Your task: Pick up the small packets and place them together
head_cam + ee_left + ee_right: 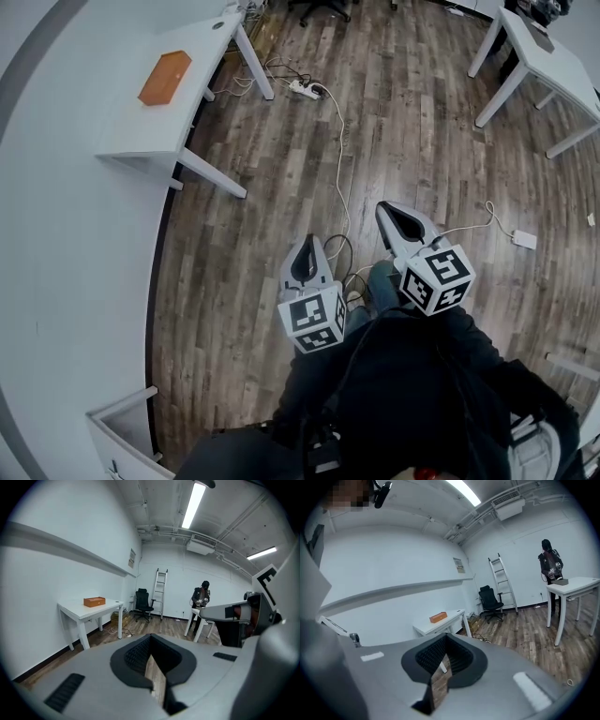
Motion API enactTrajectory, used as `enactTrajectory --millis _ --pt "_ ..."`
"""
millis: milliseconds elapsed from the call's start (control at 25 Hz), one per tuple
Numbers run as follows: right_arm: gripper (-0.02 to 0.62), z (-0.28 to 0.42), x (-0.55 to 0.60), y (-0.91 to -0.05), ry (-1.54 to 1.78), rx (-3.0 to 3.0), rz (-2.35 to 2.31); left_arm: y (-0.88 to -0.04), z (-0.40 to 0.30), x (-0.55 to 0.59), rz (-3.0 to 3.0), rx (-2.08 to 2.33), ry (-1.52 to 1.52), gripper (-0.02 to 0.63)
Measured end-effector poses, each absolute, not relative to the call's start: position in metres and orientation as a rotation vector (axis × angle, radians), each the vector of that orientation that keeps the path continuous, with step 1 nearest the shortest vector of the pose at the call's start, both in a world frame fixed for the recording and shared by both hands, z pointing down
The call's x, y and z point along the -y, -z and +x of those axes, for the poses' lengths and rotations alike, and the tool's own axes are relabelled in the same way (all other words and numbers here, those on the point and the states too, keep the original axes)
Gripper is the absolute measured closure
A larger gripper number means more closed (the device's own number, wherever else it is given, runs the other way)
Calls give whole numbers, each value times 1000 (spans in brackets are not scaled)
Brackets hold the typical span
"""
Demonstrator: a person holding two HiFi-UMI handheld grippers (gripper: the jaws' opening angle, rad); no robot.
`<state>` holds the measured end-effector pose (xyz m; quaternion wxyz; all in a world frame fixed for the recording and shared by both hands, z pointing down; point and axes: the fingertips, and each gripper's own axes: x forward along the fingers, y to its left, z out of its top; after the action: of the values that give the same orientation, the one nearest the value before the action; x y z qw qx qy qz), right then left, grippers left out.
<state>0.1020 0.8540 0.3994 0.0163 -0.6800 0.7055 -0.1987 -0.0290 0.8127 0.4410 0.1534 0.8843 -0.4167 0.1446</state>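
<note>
left tongs (308, 244): closed, empty | right tongs (386, 210): closed, empty | orange box (165, 77): on table (112, 122), well apart

Seen from above: the grey left gripper (307, 255) and right gripper (398, 220), each bearing a marker cube, sit side by side over a dark wood-plank floor (422, 122). A flat orange rectangular box (165, 77) lies on a white table (141, 127), upper left.

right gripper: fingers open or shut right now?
Shut and empty: the right gripper has its fingers closed together, nothing between them.
</note>
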Motion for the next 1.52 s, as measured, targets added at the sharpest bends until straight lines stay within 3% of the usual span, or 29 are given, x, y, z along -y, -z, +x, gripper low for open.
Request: enactTrajectory --millis 440,960,1520 --pt "595 125 -780 -422 621 -2229 -2144 -459 -8 -743 2499 1211 -416 609" --pt "594 250 -623 -400 578 -2259 -2136 -424 112 -577 2539 1248 -394 609" --pt "594 343 -567 -411 602 -2173 -2171 -428 210 -512 2595 1135 -442 609"
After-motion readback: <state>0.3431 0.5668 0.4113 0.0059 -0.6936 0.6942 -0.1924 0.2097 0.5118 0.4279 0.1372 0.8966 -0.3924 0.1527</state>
